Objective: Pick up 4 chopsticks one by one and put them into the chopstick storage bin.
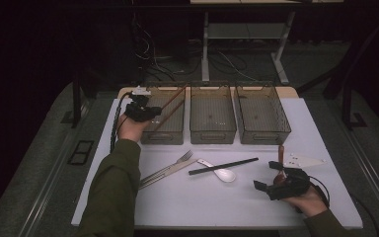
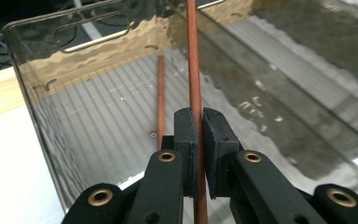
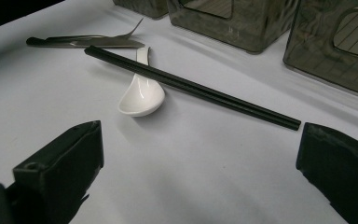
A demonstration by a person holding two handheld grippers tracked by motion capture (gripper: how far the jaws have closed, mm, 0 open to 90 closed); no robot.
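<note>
My left gripper [image 1: 145, 111] [image 2: 199, 135] is shut on a reddish-brown chopstick [image 1: 173, 97] [image 2: 194, 70] and holds it over the left grey bin [image 1: 162, 137] [image 2: 98, 32]. The stick slants across the bin toward its far rim. A second reddish-brown chopstick [image 1: 169, 114] [image 2: 160, 93] lies inside that bin. My right gripper [image 1: 269, 177] [image 3: 200, 158] rests low at the front right of the table, jaws wide open with nothing between them. In front of it lie a pair of black chopsticks [image 1: 223, 166] [image 3: 191, 86] across a white spoon [image 1: 221, 173] [image 3: 142, 95].
A middle bin [image 1: 212, 133] and a right bin [image 1: 264, 136] stand in a row with the left one. A fork [image 1: 177, 162] [image 3: 88, 41] and a knife lie left of the spoon. A white three-cornered piece [image 1: 303, 161] lies beside the right hand.
</note>
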